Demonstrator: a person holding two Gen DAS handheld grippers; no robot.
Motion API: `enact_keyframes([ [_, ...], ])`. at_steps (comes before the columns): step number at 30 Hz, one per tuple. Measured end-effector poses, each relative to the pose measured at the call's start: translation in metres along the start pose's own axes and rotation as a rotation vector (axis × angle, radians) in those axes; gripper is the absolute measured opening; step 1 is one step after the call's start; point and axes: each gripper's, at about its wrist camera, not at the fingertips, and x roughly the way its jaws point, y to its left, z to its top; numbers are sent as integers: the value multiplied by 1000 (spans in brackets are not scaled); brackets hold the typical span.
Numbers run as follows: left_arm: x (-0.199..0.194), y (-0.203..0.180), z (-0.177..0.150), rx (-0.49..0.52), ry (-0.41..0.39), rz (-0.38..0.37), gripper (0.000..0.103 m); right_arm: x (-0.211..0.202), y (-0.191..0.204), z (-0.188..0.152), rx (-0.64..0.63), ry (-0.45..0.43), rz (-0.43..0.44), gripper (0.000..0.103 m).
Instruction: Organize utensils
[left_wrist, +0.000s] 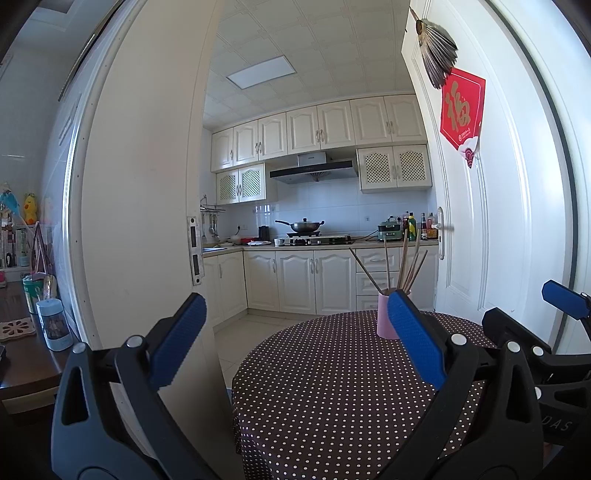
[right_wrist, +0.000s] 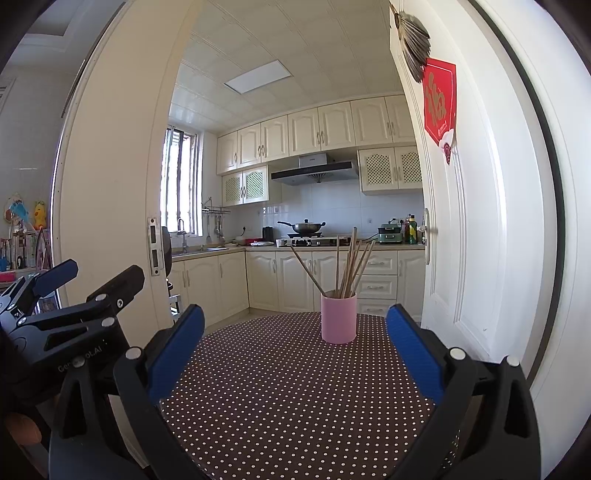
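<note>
Left wrist view: left gripper (left_wrist: 295, 325) jaws wide open, empty, above brown polka-dot bench (left_wrist: 332, 387), pink cylindrical cup (left_wrist: 384, 325) of wooden chopsticks (left_wrist: 402, 266) at far edge; right wrist view: right gripper (right_wrist: 295, 332) jaws wide open, empty, cup ahead.

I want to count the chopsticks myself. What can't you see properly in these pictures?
- Left view: the pink cup is partly hidden behind a blue finger of the left gripper.
- Both views: the chopsticks overlap, so no sure count; their lower ends are hidden inside the cup.
- Both views: the table's near edge is cut off.
</note>
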Motion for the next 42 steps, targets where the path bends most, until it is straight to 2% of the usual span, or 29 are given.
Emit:
enact_keyframes([
  [42,4,2,0,-2,4,9,97,2,3,1,2,8,1,95],
])
